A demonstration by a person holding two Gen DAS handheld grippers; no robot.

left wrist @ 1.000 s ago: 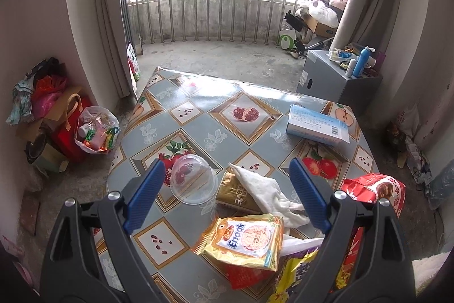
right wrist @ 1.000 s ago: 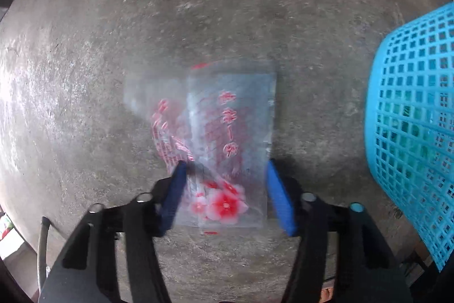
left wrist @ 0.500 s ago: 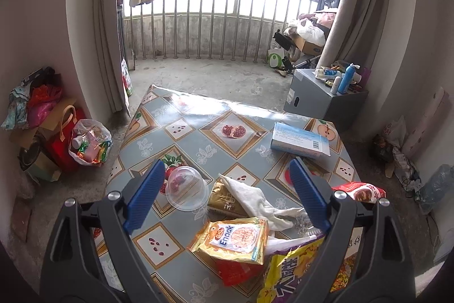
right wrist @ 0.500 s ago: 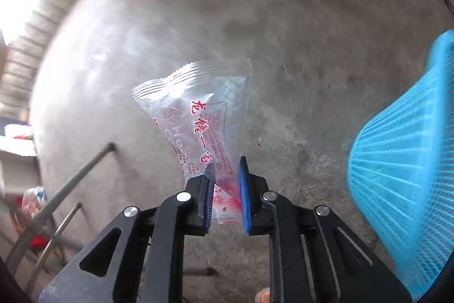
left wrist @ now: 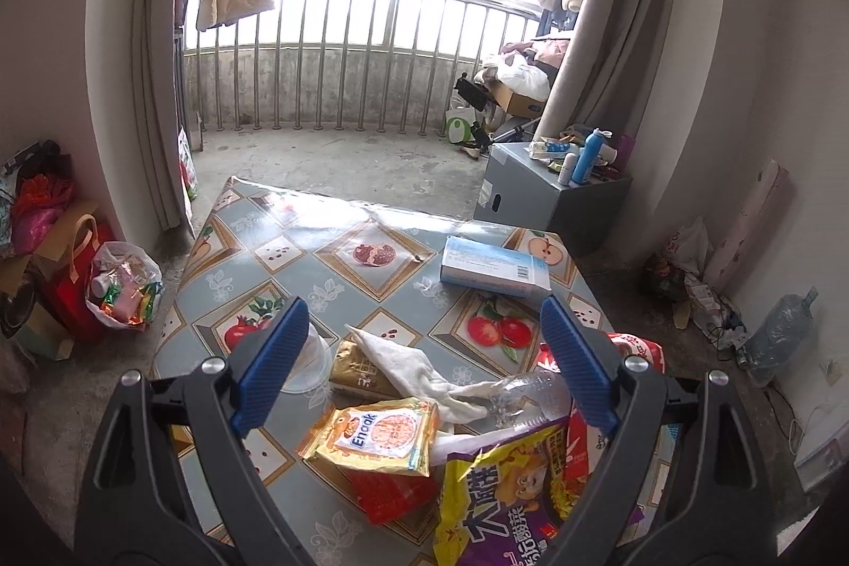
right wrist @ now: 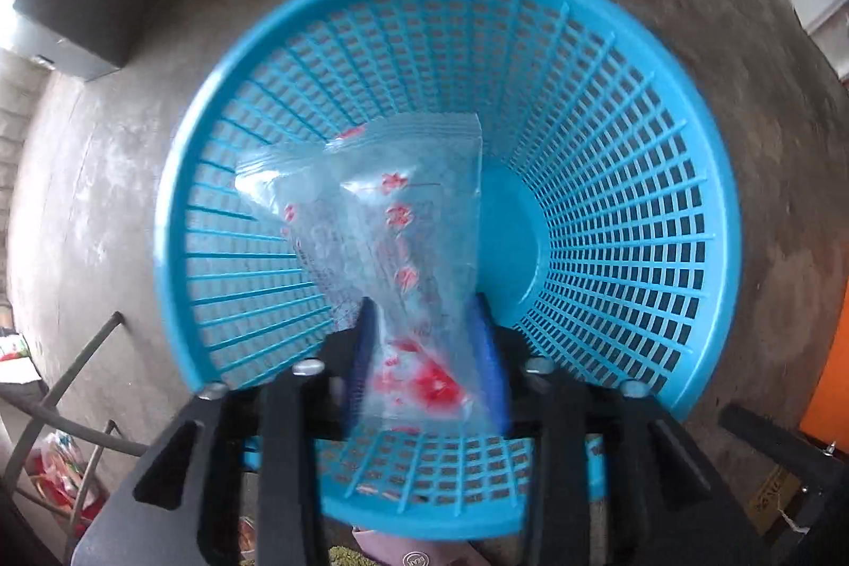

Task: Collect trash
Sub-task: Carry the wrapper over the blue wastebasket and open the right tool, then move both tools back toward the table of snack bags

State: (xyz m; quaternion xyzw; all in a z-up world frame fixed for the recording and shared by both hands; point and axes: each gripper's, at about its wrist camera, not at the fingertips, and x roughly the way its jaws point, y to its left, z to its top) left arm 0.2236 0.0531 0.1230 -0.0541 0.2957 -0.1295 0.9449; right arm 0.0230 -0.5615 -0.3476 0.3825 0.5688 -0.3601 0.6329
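Observation:
In the right wrist view my right gripper (right wrist: 423,303) points straight down over the mouth of a blue mesh basket (right wrist: 690,99). A clear wrapper with red print (right wrist: 392,205) hangs between its blue pads; the jaws are opening and stand apart around it. In the left wrist view my left gripper (left wrist: 423,306) is open and empty above a table (left wrist: 297,247) with a fruit-pattern cloth. On the table lie an orange Enaak packet (left wrist: 374,433), a purple snack bag (left wrist: 504,497), a white crumpled cloth (left wrist: 408,364), a clear bottle (left wrist: 530,393) and a blue box (left wrist: 493,266).
A grey cabinet (left wrist: 546,194) with bottles on top stands right of the table. Bags of clutter (left wrist: 124,285) sit on the floor at the left, a water jug (left wrist: 780,338) at the right. Metal legs (right wrist: 69,354) cross the concrete floor left of the basket.
My right gripper shut on the wrapper on the floor, lifted it and carried it over the basket, where its jaws have parted. The left gripper rose a little and tilted up.

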